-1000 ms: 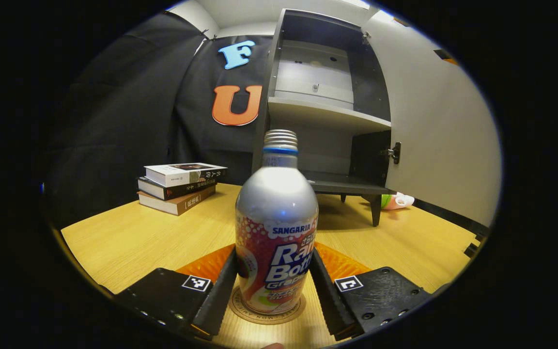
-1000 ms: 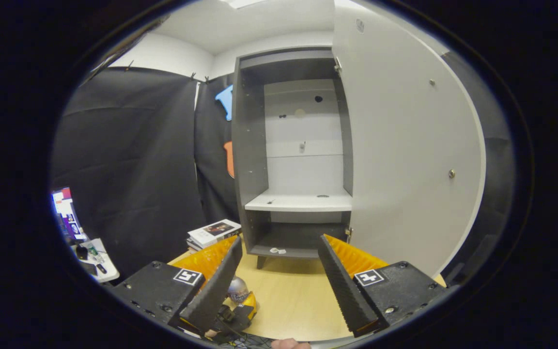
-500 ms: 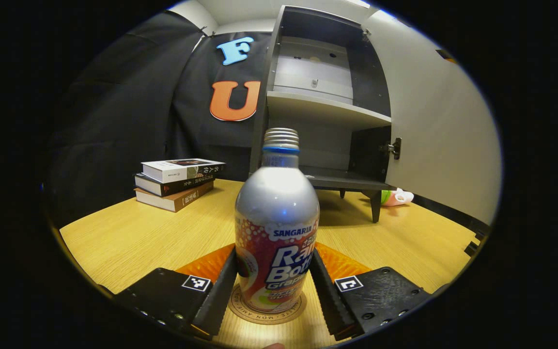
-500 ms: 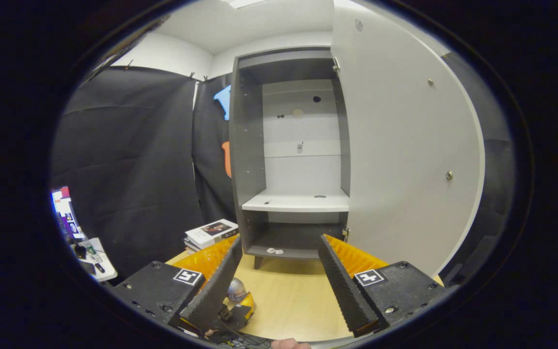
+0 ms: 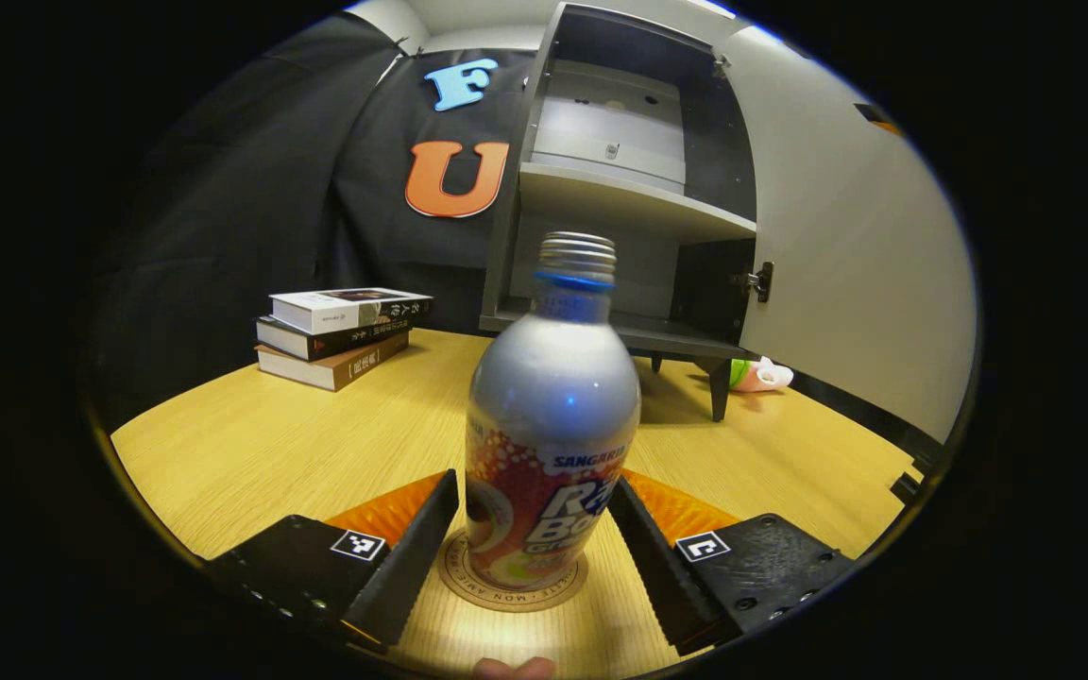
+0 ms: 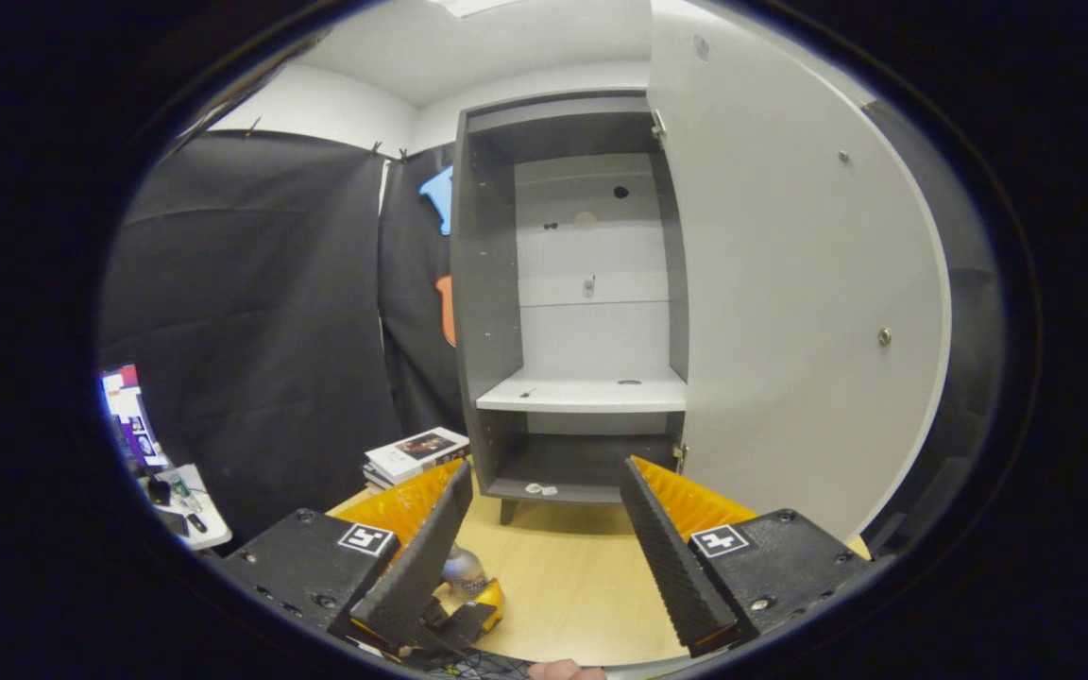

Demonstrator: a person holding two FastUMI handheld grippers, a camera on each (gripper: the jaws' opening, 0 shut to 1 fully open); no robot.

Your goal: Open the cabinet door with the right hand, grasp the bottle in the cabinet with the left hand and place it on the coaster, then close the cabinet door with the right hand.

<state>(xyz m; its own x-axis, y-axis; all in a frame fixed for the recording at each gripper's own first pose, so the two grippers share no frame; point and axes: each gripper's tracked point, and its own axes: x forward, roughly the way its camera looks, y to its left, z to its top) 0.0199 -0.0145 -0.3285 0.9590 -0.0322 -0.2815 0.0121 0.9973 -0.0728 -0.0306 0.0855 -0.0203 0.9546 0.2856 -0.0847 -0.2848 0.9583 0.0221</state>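
Cabinet stands open on the table, door swung wide to the right; upper shelf bare, two small pale bits on the bottom board — too small to identify. Three books stacked left of it. A pale, green-tipped object behind the cabinet leg, half hidden.

Bottle upright on the coaster, between the left gripper fingers. Fingers now spread, a gap showing at the left one; a second ago they pressed both sides. Whether the right finger touches, cannot tell.

Right gripper released, holding nothing, facing the cabinet. Bottle top partly hidden behind its left finger.
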